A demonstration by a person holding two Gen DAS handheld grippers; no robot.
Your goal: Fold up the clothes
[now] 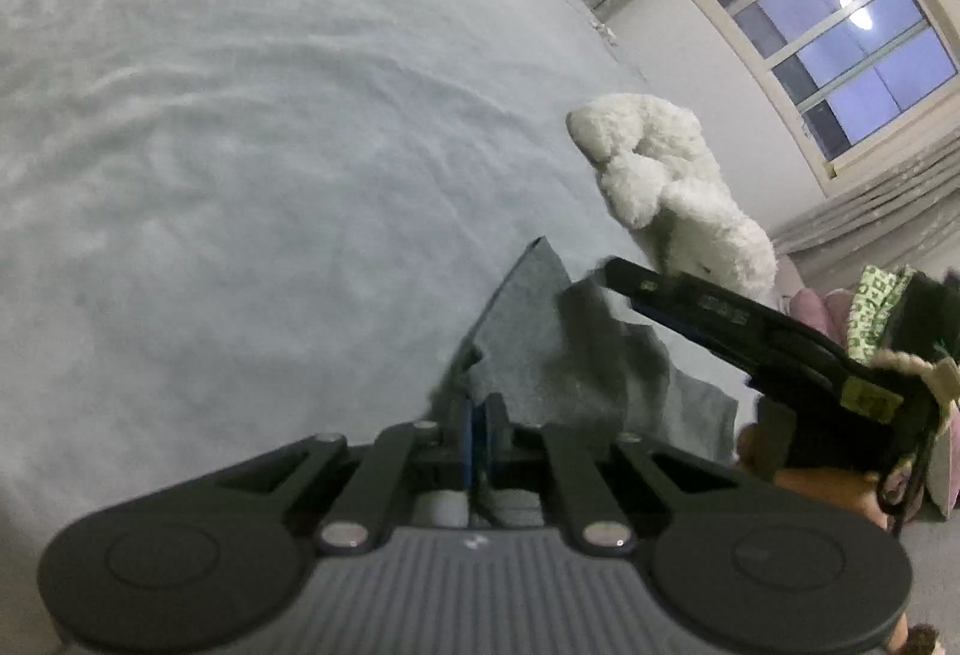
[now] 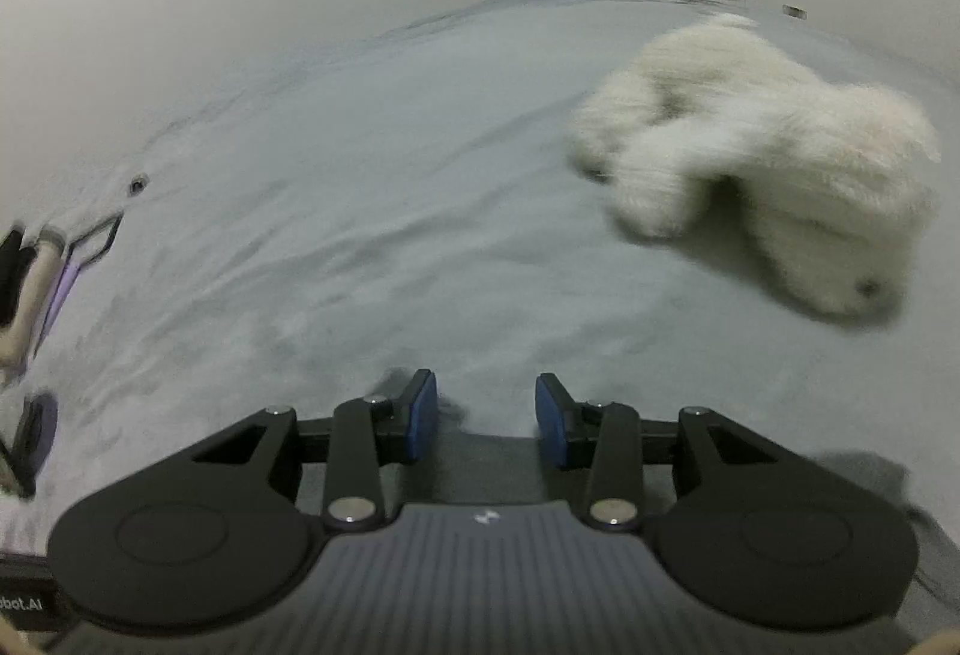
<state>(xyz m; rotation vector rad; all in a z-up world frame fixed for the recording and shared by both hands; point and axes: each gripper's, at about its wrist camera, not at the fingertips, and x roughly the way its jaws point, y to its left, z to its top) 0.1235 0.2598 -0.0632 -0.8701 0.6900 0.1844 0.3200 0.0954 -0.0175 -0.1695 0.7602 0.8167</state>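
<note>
I am operating in a home bedroom: bed (image 1: 240,144) centre-frame, plush toy (image 1: 672,187) right, curtained window (image 1: 840,24) upper right.

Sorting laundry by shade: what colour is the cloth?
Dark grey cloth, clearest in the left wrist view.

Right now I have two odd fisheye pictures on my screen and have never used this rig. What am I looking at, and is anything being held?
Each picture comes from a camera on a hand-held gripper a person carries, looking along its two fingers. The left hand-held gripper is shut on a grey cloth over a pale bedspread. The right hand-held gripper is open, with no cloth between its pads. A white plush toy lies on the bed near a window.
</note>
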